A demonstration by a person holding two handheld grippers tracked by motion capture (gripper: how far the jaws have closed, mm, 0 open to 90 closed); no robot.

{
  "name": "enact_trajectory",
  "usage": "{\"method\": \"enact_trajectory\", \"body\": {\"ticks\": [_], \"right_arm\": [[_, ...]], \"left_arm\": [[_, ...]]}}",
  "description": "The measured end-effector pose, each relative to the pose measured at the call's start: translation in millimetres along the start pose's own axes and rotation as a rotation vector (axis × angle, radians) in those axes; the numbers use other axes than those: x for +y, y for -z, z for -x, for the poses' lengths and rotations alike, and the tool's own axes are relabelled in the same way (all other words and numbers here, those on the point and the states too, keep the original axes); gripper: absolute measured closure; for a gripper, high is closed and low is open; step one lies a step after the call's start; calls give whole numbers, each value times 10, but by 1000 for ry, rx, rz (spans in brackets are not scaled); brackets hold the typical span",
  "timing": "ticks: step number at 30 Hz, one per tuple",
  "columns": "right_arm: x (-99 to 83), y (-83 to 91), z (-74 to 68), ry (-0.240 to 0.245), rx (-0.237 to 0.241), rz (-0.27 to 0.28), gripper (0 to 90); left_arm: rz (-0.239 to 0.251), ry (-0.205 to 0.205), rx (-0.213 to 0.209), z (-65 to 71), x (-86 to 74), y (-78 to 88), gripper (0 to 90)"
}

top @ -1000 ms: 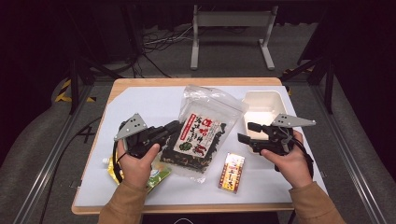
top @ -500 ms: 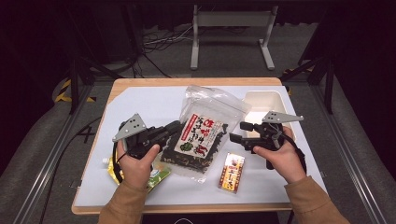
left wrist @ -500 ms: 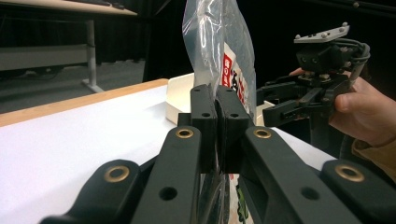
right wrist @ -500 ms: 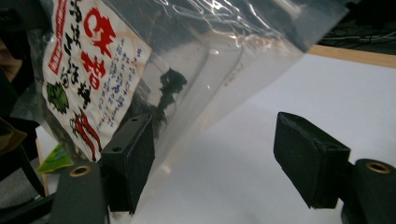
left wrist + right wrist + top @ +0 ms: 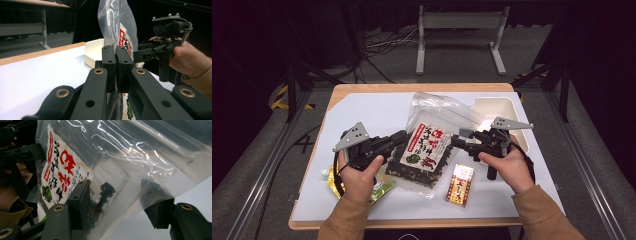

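- Pinching the left edge of the seaweed bag [image 5: 427,145], the left gripper [image 5: 399,139] has its jaws pressed together on the clear plastic — the left gripper view shows the film caught between the two black pads [image 5: 109,62].
- The right gripper [image 5: 457,140] sits at the bag's opposite edge; its jaws have just been closing, yet they stand apart, with the bag's film between them and no pad pressing on it in the right gripper view.
- The bag stands between the two grippers, lifted off the white surface [image 5: 367,107] at its clear upper part, its printed label [image 5: 62,167] facing the right gripper.
- Behind the right gripper lies a cream tray [image 5: 492,107] — just beside the bag's top corner.
- Below the right gripper's hand [image 5: 507,167] lies a small red and yellow packet [image 5: 460,184].
- Under the left hand [image 5: 359,175] rests a yellow-green pouch [image 5: 379,186].
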State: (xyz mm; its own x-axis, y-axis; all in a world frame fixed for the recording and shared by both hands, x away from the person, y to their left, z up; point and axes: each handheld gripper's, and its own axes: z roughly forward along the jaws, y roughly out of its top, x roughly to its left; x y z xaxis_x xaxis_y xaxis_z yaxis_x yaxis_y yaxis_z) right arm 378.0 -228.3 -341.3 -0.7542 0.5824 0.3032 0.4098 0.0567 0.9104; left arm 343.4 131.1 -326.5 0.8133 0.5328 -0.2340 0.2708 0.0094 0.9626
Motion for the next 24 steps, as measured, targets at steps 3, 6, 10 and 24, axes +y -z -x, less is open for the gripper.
{"method": "enact_trajectory", "body": {"ticks": [3, 6, 10, 24], "right_arm": [[16, 19, -9, -14, 1, -23, 474], [42, 52, -25, 6, -6, -15, 579], [66, 101, -37, 11, 15, -17, 709], [146, 206, -115, 49, 48, 5, 846]], "left_arm": [[3, -3, 3, 16, 6, 4, 874], [10, -7, 11, 14, 9, 11, 873], [10, 4, 16, 0, 2, 25, 871], [0, 13, 28, -37, -38, 2, 861]]}}
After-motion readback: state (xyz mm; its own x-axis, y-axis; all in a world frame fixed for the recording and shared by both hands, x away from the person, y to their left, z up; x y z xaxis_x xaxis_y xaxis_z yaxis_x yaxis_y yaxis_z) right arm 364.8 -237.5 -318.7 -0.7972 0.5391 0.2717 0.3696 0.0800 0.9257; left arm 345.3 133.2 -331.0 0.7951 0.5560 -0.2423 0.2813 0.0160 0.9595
